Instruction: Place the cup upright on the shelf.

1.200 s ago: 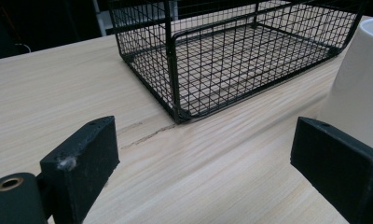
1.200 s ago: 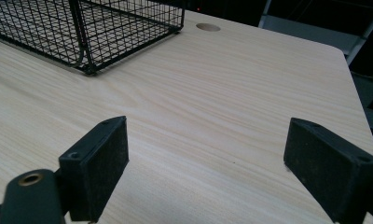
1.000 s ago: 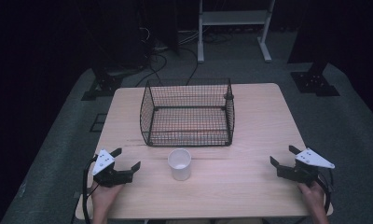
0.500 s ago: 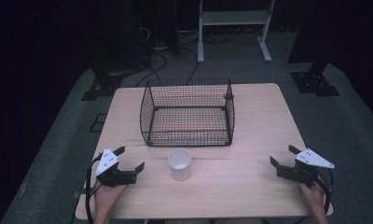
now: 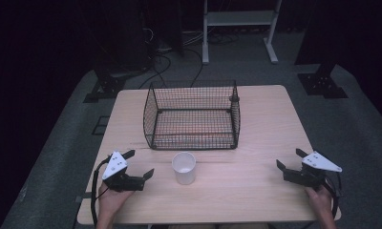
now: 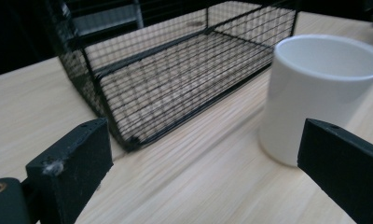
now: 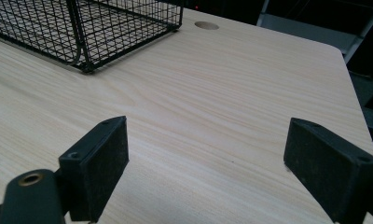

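A black wire basket (image 5: 192,116) stands on the light wooden table (image 5: 256,191), toward its 12 o'clock edge, upright, its mesh floor bare with the wood showing through. Just in front of it, at about 6 o'clock from the basket and close to its near wall without touching it, stands a white cup (image 5: 184,168), upright, mouth up, and as far as the high view shows its inside holds nothing. In the left gripper view the cup (image 6: 315,93) rises at 1 to 2 o'clock, with the basket (image 6: 175,79) behind it at 11 o'clock, a strip of bare wood between the two. The left gripper (image 5: 139,165) sits at 9 o'clock from the cup, near it, held in the person's left hand (image 5: 111,198) near the table's 7 o'clock corner; its jaws have just been opening and stand spread wide, nothing between them, the right-hand jaw overlapping the cup's base in its own view, though contact cannot be told. The right gripper (image 5: 289,160) lies well apart from the cup, at 3 o'clock from it near the table's 4 o'clock edge, in the right hand (image 5: 320,198). Its jaws also stand spread wide over bare wood, gripping nothing, with the basket's corner (image 7: 82,28) far off at 11 o'clock in its own view.
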The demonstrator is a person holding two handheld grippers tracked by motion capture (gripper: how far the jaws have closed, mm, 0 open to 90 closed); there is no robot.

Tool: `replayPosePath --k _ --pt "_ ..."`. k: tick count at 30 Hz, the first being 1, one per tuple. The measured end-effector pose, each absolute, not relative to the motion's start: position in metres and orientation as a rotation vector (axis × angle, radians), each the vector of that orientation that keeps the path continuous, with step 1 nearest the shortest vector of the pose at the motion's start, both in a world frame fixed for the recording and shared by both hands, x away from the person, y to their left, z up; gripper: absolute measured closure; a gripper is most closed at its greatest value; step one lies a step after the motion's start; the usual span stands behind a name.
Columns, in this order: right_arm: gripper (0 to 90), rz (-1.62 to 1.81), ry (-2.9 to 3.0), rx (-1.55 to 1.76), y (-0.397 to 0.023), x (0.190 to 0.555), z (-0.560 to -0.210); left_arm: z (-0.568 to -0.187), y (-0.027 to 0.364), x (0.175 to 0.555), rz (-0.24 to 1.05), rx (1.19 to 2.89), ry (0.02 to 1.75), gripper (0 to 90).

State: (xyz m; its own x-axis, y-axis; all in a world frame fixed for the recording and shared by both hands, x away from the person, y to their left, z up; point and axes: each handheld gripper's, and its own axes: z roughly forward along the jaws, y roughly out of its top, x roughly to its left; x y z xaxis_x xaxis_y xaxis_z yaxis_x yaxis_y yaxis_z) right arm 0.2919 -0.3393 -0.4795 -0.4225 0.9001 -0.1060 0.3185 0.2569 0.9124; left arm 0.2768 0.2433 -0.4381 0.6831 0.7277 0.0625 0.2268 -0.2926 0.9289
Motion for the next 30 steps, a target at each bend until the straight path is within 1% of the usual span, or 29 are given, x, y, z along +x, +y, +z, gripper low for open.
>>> replayPosePath --k 7,18,30 --pt "13.1 1.14 1.894 1.098 -0.339 0.292 -0.479 -0.427 0.236 0.272 0.571 1.869 0.682 2.4" --pt "13.1 1.138 1.897 1.095 -0.338 0.293 -0.48 -0.416 0.226 0.27 0.526 1.894 0.619 2.3" --pt "13.1 1.141 1.898 1.093 -0.338 0.292 -0.48 -0.409 0.203 0.271 0.488 1.954 0.549 2.3"
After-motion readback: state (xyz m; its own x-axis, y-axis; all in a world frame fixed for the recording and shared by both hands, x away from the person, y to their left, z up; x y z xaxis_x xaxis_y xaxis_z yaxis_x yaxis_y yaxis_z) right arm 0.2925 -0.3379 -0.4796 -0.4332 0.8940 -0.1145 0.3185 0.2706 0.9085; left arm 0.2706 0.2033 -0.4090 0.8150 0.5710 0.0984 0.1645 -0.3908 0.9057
